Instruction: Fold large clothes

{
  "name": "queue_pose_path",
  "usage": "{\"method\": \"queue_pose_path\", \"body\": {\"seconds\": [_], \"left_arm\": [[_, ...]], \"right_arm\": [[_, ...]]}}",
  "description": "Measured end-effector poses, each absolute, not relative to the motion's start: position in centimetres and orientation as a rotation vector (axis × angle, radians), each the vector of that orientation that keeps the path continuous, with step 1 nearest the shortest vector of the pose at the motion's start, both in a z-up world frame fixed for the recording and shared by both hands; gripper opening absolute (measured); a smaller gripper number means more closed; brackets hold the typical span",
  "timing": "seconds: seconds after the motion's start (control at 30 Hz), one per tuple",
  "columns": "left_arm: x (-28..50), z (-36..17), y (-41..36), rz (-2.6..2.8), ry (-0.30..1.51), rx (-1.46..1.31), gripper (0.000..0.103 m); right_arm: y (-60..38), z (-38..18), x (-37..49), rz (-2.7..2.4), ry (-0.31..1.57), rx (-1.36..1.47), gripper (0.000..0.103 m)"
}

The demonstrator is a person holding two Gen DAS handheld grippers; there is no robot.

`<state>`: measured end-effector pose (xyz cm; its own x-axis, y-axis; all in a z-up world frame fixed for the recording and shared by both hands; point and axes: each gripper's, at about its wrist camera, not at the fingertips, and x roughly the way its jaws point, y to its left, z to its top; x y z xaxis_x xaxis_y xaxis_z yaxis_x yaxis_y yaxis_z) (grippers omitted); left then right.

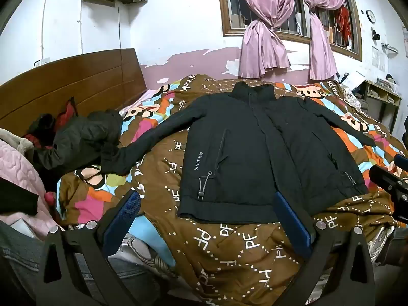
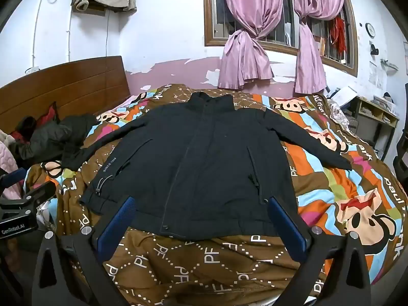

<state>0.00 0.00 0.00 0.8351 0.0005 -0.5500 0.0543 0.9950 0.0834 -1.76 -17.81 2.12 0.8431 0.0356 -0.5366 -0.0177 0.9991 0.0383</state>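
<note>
Item: black zip jacket, collar stand-up, white "SINCE 1968" print beside one pocket. Lay face up and spread flat on the patterned quilt of the bed, directly ahead of both pairs of fingers, hem nearest them, collar farthest, sleeves stretched out to either side.

Left gripper: fingers stood fully apart, nothing between them, tips hanging just short of the hem's left half. Right gripper: fingers likewise spread wide and empty, framing the hem's middle.

Progress, as judged: jacket laid out and smoothed; no fold made yet. Sleeves, sides and the lengthwise fold all appeared left to do.

View differences: the left wrist view alone showed the left sleeve's cuff reaching the heap of dark clothes by the wooden headboard, plus a pink quilted cover at the edge. The right wrist view alone showed the right sleeve's whole length to its cuff, and the zip's bottom snap.
</note>
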Motion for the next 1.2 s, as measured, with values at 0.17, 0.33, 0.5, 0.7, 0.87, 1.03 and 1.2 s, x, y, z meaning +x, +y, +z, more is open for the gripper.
{"method": "queue_pose_path", "body": {"seconds": [0.17, 0.33, 0.5, 0.7, 0.87, 1.03, 1.2], "left_arm": [[0.0, 0.0, -0.1, -0.032, 0.585, 0.098, 0.102], [0.0, 0.0, -0.2, -0.034, 0.585, 0.099, 0.102], [0.0, 0.0, 0.0, -0.03, 0.585, 0.096, 0.102], [0.0, 0.0, 0.0, -0.028, 0.584, 0.096, 0.102], [0.0, 0.0, 0.0, -0.028, 0.583, 0.096, 0.102], [0.0, 0.0, 0.0, -0.028, 0.583, 0.096, 0.102], [0.0, 0.0, 0.0, -0.028, 0.583, 0.096, 0.102]], "right_arm": [[-17.8, 2.1, -1.8, 0.027, 0.569, 0.03, 0.103], [-17.7, 2.0, -1.7, 0.029, 0.577, 0.031, 0.103], [-17.8, 1.7, -1.5, 0.031, 0.58, 0.043, 0.103], [-18.1, 1.7, -1.4, 0.033, 0.585, 0.045, 0.103], [-17.6, 1.4, -1.7, 0.037, 0.595, 0.049, 0.103], [-17.6, 1.3, -1.6, 0.04, 0.597, 0.054, 0.103], [-17.6, 1.3, -1.6, 0.039, 0.599, 0.056, 0.103]]}}
